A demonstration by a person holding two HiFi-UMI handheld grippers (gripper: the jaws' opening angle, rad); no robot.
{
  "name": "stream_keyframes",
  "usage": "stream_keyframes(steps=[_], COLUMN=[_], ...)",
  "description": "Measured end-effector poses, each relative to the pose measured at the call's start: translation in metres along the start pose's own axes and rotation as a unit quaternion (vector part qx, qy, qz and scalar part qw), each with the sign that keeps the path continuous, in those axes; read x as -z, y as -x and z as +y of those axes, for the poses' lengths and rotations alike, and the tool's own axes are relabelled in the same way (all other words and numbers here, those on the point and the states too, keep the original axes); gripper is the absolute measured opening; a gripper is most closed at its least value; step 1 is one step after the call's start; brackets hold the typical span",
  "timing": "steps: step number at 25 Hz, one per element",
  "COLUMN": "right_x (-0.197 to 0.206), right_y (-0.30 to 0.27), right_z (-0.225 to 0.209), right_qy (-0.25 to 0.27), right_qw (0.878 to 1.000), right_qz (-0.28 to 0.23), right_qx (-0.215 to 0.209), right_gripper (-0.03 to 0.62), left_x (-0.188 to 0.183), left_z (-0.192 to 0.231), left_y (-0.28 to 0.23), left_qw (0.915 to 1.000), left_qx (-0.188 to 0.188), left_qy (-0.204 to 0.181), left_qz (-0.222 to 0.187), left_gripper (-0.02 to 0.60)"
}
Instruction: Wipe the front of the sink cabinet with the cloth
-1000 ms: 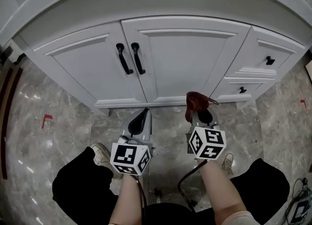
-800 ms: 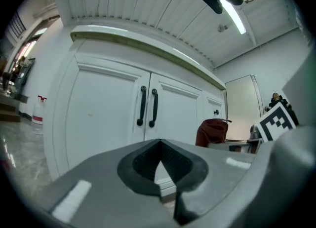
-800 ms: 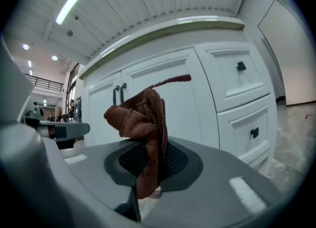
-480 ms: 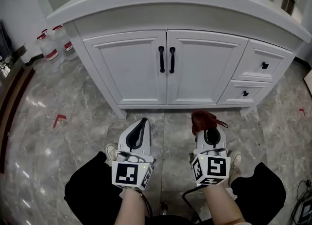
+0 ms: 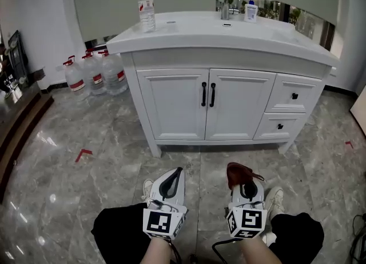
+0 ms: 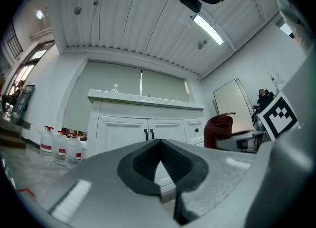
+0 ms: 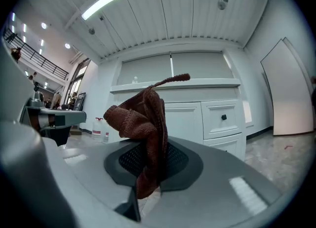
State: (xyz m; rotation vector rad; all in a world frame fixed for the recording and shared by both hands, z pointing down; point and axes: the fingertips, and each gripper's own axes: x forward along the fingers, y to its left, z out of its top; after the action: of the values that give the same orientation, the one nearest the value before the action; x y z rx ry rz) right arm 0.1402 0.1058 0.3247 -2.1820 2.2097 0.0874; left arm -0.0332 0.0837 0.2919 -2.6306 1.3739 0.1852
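Marble floor (image 5: 114, 160) separates sink cabinet (image 5: 229, 108), well ahead, from right tongs (image 5: 246, 185) clamping the cloth (image 5: 237, 172); left tongs (image 5: 171, 178) closed, empty. Approach seems next.

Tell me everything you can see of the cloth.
The cloth is dark reddish-brown with a nubby, towel-like weave. It is bunched and crumpled, not spread flat. The right tongs are shut on its lower part, so most of it stands above the tips in a lump, with one thin corner sticking out on top. In the head view it is held low over the marble floor, apart from the white cabinet, touching only the tongs.
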Motion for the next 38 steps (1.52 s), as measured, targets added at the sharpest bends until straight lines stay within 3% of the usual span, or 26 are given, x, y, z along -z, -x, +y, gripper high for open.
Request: stream_keyframes(steps=[4, 7, 12, 15, 22, 38], right_x=[-0.015, -0.027, -0.048, -0.054, -0.039, -0.027], right_y=[0.016, 0.018, 0.005, -0.002, -0.005, 0.002], right_z=[0.016, 0.03, 0.035, 0.031, 0.03, 0.026], right_qy=[0.012, 0.014, 0.017, 0.017, 0.004, -0.005], right_qw=[1.0, 0.999, 0.999, 0.999, 0.999, 0.999], right_qz=[-0.013, -0.022, -0.03, -0.029, -0.015, -0.008], right_qx=[-0.007, -0.019, -0.039, -0.043, -0.049, -0.045], right_gripper=[0.086, 0.084, 0.083, 0.083, 0.081, 0.081], left_x=[0.0, -0.015, -0.027, -0.029, -0.028, -0.014], left_z=[-0.003, 0.01, 0.009, 0.001, -0.008, -0.012], left_y=[0.017, 0.014, -0.002, -0.007, -0.008, -0.002], left_qw=[0.9999, 0.9994, 1.0, 0.9999, 0.9996, 0.9994], left_qx=[0.011, -0.009, -0.003, 0.007, 0.024, 0.028], left_qy=[0.01, 0.033, 0.008, 0.012, -0.012, -0.008], left_qz=[0.007, -0.006, 0.005, 0.004, 0.005, 0.018], left_gripper=[0.0, 0.0, 0.0, 0.0, 0.0, 0.0])
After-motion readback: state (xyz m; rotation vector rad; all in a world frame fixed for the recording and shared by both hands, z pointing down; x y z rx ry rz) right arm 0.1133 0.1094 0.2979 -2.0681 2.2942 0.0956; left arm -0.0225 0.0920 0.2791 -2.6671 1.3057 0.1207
